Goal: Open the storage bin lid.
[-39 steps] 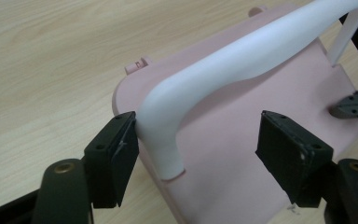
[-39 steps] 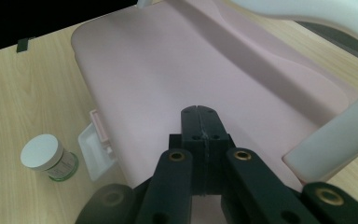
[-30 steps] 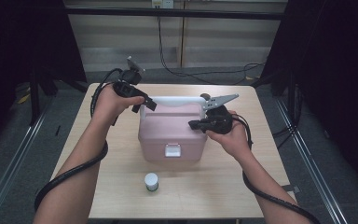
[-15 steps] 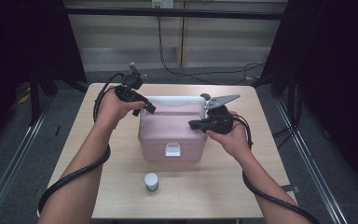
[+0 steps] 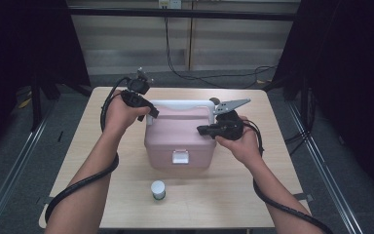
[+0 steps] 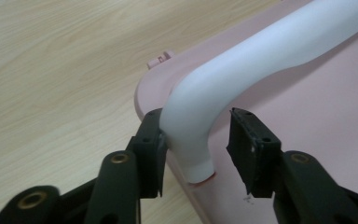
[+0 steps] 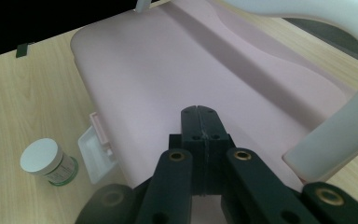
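The left gripper (image 6: pixel 196 149) sits at the left end of the box's white handle (image 6: pixel 261 60), where the handle bends down into the lid. Its jaws have just been closing and the handle's foot stands between them: the left pad (image 6: pixel 154 151) touches the white plastic, while the other pad (image 6: pixel 249 149) is apart from it, a gap showing, so the grip is not yet made. In the high view this gripper (image 5: pixel 143 105) lies at the far left corner of the box (image 5: pixel 177 139), held by the left hand (image 5: pixel 119 114), its cable looping down along the forearm.

The right gripper (image 7: pixel 200 140) has its jaws pressed fully together with nothing between them. Their tip rests on, or hovers just above, the pink lid (image 7: pixel 168 70) near its right end; I cannot tell which. The handle's right end curves down just to the right of the jaws. From above, the right gripper (image 5: pixel 209 129) points left across the lid, with the right hand (image 5: pixel 241 141) beside the box's right edge.

The box stands in the middle of the wooden table (image 5: pixel 272 195), lid closed, its white latch (image 5: pixel 179 157) on the near face. A small white-capped jar (image 5: pixel 158 189) stands upright on the table in front of the box, apart from it.
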Available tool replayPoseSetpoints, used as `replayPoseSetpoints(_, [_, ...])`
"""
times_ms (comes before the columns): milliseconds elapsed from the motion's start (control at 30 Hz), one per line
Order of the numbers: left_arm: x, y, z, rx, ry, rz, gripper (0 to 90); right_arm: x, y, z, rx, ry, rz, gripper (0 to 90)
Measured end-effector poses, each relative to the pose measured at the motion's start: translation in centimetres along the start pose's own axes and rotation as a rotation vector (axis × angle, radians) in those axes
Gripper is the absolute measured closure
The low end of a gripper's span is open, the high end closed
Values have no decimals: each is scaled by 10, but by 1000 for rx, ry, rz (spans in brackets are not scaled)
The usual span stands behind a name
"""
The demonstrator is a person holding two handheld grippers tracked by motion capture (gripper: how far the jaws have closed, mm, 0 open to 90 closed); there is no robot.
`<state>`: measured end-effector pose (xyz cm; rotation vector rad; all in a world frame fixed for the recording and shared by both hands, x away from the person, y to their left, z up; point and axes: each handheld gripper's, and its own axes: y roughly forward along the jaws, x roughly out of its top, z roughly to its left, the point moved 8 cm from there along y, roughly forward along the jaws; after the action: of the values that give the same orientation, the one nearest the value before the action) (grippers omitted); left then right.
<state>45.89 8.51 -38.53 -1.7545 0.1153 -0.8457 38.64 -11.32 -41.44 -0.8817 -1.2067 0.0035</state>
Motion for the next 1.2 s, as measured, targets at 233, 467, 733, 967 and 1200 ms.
replayPoseSetpoints(233, [0, -1, 4, 9, -11, 4, 686, 0, 0, 0, 1, 4, -6, 900])
replayPoseSetpoints(467, [0, -3, 3, -2, -13, 7, 697, -1, 0, 0, 2, 21, -22, 900])
replayPoseSetpoints(733, [-1, -5, 2, -14, -20, 16, 701, 1, -1, 1, -11, 8, -7, 900])
replayPoseSetpoints(967, [-1, -7, 2, -21, -7, 21, 704, 0, -3, 0, -2, 24, -16, 900])
replayPoseSetpoints(1200, [0, -10, 1, -29, 0, 31, 705, -4, -12, -3, -5, 8, 4, 900])
